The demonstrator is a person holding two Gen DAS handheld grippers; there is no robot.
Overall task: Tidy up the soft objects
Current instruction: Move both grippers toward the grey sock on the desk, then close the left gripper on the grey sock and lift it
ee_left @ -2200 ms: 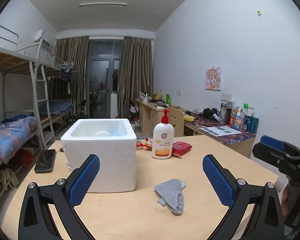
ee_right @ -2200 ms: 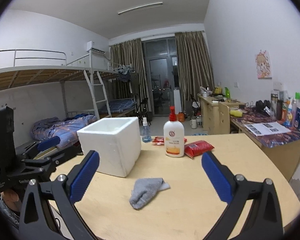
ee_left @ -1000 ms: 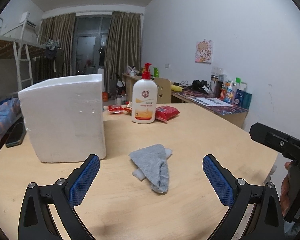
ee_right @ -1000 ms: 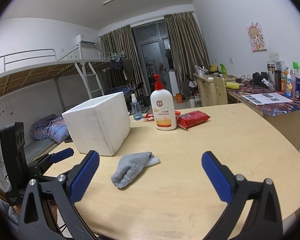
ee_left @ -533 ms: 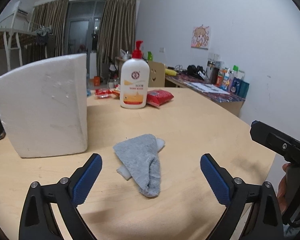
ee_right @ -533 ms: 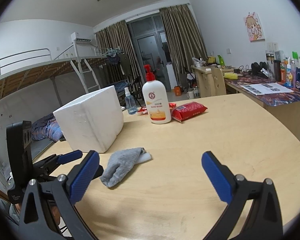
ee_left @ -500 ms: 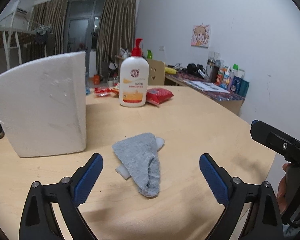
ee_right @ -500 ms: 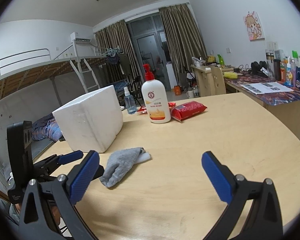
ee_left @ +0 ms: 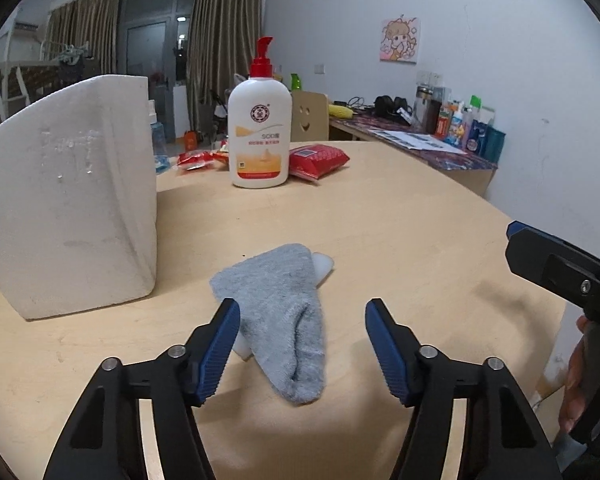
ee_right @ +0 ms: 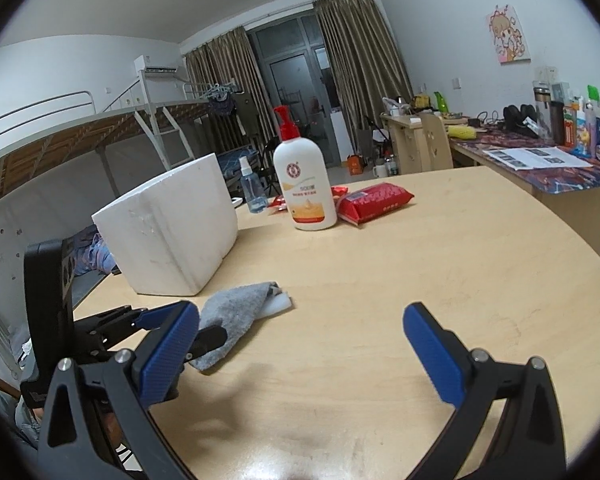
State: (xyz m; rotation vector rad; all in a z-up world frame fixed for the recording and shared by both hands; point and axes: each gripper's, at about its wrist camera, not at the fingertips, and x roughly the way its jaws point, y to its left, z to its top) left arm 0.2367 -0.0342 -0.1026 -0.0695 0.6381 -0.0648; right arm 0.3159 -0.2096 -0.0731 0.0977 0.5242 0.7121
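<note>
One grey sock (ee_left: 278,312) on the bench (ee_left: 400,240), flat, narrow end toward the camera, with a small white piece (ee_left: 323,264) poking out from under its far edge and another bit of white showing at its near left side. Two tongs in play. Left tongs (ee_left: 302,344) are apart, partly closed in, straddling the sock's near half: left pad just beside the sock's left edge, right pad clear of the cloth on the other side; contact with the sock can't be confirmed. Right tongs (ee_right: 300,336) are wide apart and hold nothing, off to the sock's right over bare bench; from the right wrist view the left tongs' tips sit at the sock (ee_right: 236,316). One white foam box (ee_left: 68,204) stands just left of the sock, near but not touching. Behind: one pump bottle (ee_left: 259,136), red cap, upright; one red packet (ee_left: 318,158) beside it; smaller red wrappers (ee_left: 196,158) to its left; one small spray bottle (ee_right: 254,192) behind the box. Nothing between the tongs and the sock.
</note>
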